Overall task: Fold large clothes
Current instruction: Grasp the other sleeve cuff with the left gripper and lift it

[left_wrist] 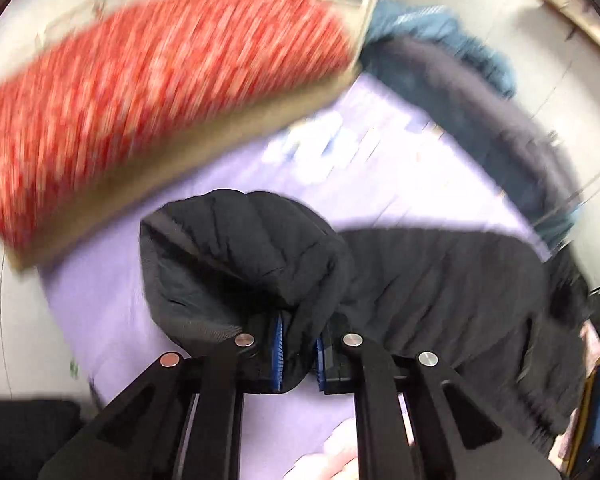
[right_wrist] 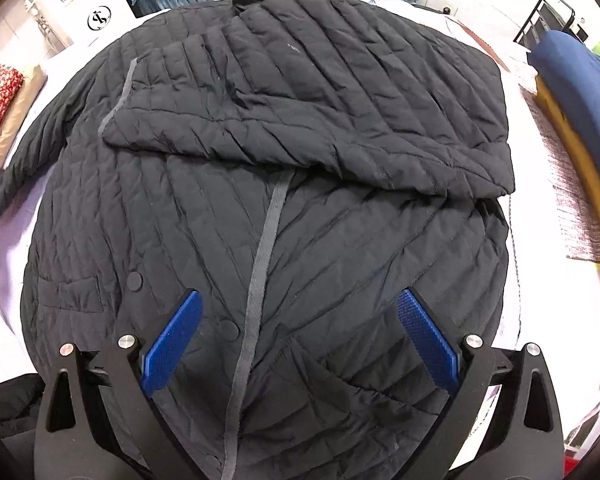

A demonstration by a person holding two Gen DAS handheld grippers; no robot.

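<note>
The jacket (right_wrist: pixel 268 184), black and quilted, lies spread front-up on a lilac sheet (right_wrist: pixel 4 264) and fills most of the right wrist view, collar at the top centre and hem at the bottom. One sleeve (right_wrist: pixel 300 128) is already folded in: it lies across the chest from the right edge toward the upper left. The other sleeve (right_wrist: pixel 24 148) is not yet in; it runs off the body toward the left edge of that view. In the left wrist view its cuff end (left_wrist: pixel 236 256) sits low in the centre, bunched between the blue pads, so the left gripper (left_wrist: pixel 300 356) is clamped on it, and the heavy blur suggests a fast carry. The right gripper (right_wrist: pixel 300 336) hangs over the lower front with its jaws wide and nothing between them. I judge the fold to be early: the second sleeve has to land across the chest, and then the body must be doubled, hem toward collar. A red patterned cushion (left_wrist: pixel 148 100) lies in the upper left of the left view, and blue bedding (left_wrist: pixel 440 44) at the upper right.
</note>
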